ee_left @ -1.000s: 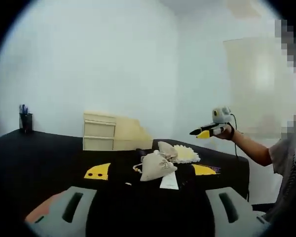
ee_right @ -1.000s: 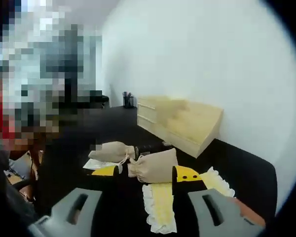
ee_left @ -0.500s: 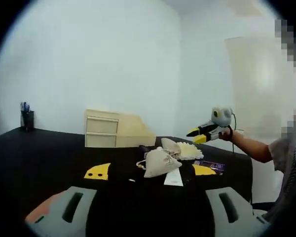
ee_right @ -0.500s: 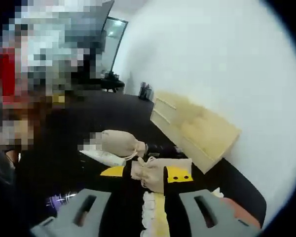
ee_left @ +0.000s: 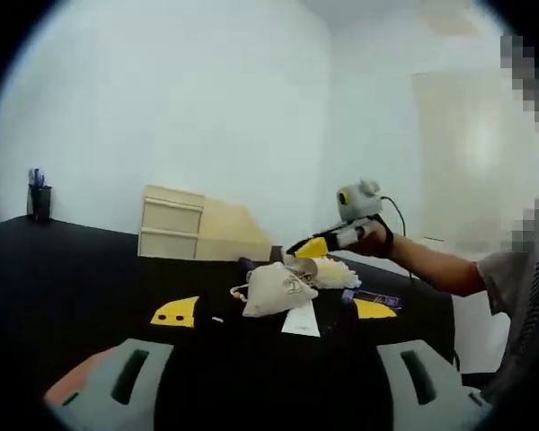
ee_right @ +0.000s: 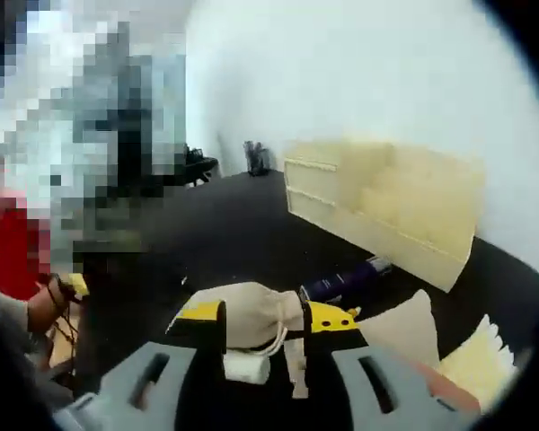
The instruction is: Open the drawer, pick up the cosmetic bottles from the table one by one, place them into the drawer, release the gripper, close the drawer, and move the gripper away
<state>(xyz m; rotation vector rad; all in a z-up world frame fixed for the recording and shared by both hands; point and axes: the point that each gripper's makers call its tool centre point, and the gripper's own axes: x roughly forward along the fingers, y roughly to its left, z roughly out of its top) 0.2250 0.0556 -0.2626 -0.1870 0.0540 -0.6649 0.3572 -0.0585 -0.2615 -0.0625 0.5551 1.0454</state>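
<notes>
A pale wooden drawer unit [ee_left: 172, 235] stands at the back of the black table [ee_left: 72, 287], its drawers closed; it is also in the right gripper view [ee_right: 377, 220]. A dark purple cosmetic bottle [ee_right: 346, 280] lies on the table behind a beige drawstring bag [ee_right: 247, 314]. My right gripper [ee_right: 265, 316] is open, its yellow tips on either side of that bag. In the left gripper view the right gripper [ee_left: 313, 247], held in a hand, hovers just over the bags [ee_left: 274, 287]. My left gripper [ee_left: 275, 311] stands open, short of the bags, holding nothing.
A second beige bag [ee_right: 400, 332] and a yellow frilled cloth [ee_right: 476, 364] lie to the right of the bottle. A white paper [ee_left: 301, 321] lies under the bags. A dark pen holder [ee_left: 38, 202] stands far left. A person's arm [ee_left: 431, 269] reaches in from the right.
The right gripper has come down and leftward from above the table's right end to just over the bags. Its tips now stand on either side of one bag. The left gripper stayed open.
</notes>
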